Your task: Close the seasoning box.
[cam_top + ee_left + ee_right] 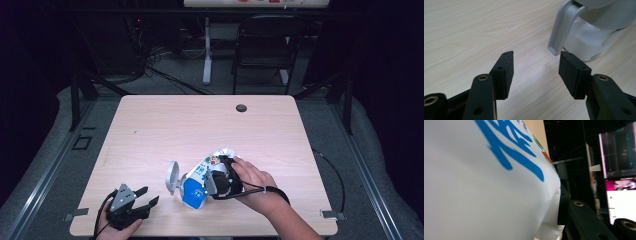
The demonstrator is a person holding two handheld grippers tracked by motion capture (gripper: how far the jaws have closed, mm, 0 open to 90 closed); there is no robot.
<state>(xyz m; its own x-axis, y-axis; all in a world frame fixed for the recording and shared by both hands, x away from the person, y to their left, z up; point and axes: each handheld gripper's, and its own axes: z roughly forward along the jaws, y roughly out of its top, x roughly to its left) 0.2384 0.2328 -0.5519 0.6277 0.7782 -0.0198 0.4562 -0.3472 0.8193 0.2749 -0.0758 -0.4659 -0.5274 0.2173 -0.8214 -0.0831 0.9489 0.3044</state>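
Clamped in my right gripper [216, 181], the pouch [486, 185] tips over the jug [596, 32]; next, pour steadily, left gripper [536, 70] gaping beside.

A pale wood-grain counter [165, 125] with a small dark round grommet hole [241, 108] is being seen; a black metal chair [263, 45] is being kept behind it.

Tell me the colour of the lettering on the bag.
Blue lettering on the white bag, clearest in the right gripper view.
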